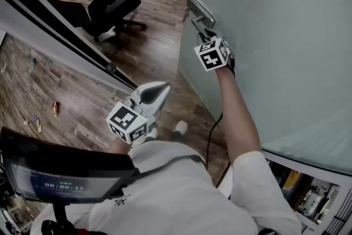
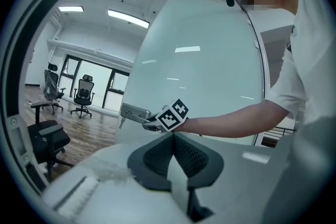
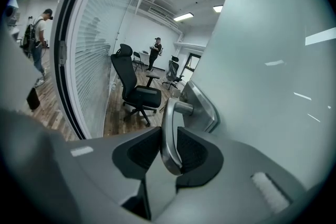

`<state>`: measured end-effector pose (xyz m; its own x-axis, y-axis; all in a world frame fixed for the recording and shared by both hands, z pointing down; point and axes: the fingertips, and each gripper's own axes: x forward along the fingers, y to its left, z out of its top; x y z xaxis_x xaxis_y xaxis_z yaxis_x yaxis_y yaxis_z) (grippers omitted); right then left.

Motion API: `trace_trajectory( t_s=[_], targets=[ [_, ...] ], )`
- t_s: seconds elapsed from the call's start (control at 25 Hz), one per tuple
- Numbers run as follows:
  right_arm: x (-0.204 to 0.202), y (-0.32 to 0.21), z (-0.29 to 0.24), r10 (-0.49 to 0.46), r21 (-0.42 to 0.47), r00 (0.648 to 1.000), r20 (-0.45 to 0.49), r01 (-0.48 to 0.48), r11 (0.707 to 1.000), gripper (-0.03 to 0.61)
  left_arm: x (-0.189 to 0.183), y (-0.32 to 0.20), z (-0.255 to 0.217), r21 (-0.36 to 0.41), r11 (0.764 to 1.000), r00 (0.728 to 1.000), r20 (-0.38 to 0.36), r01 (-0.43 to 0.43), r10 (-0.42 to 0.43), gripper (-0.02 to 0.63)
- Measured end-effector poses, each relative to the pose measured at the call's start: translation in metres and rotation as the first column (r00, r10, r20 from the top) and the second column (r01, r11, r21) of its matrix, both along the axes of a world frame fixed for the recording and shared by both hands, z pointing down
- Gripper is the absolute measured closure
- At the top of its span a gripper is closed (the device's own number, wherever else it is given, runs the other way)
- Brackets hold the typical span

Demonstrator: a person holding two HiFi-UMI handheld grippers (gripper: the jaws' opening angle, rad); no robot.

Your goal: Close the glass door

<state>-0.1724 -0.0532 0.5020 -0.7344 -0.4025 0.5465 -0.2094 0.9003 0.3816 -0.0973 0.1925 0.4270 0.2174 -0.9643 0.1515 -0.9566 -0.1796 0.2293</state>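
Note:
The frosted glass door stands at the right, its edge toward the wooden floor. A metal lever handle juts from a lock plate near that edge. My right gripper is shut on the handle, which runs between its dark pads. In the head view the right gripper reaches out on a stretched arm to the handle. My left gripper hangs low near my body, apart from the door, shut and empty. From the left gripper view, the left gripper points toward the right gripper at the door.
A black office chair stands on the wooden floor just beyond the door's edge. A black-framed glass partition runs diagonally at the left, with small bits on the floor beside it. Two people stand far off in the room.

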Motion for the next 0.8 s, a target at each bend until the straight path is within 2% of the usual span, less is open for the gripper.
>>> trace_trajectory(
  t_s=[0.32,0.6,0.8],
  targets=[
    [-0.002,0.054,0.001,-0.061,-0.015,0.998,-0.005,0.061,0.998,0.474,-0.021,0.043,-0.009,0.029,0.999,1.000,0.004,-0.023,0.023,0.607],
    [-0.005,0.115,-0.010,-0.124,0.036,0.992,0.002,0.124,0.992,0.474,-0.042,0.086,-0.023,0.059,0.997,0.999,0.005,-0.042,0.041,0.607],
    [-0.002,0.137,-0.006,-0.158,0.029,0.987,-0.002,0.158,0.987,0.472,-0.049,0.096,-0.024,0.064,0.997,0.999,0.010,-0.047,0.047,0.607]
  ],
)
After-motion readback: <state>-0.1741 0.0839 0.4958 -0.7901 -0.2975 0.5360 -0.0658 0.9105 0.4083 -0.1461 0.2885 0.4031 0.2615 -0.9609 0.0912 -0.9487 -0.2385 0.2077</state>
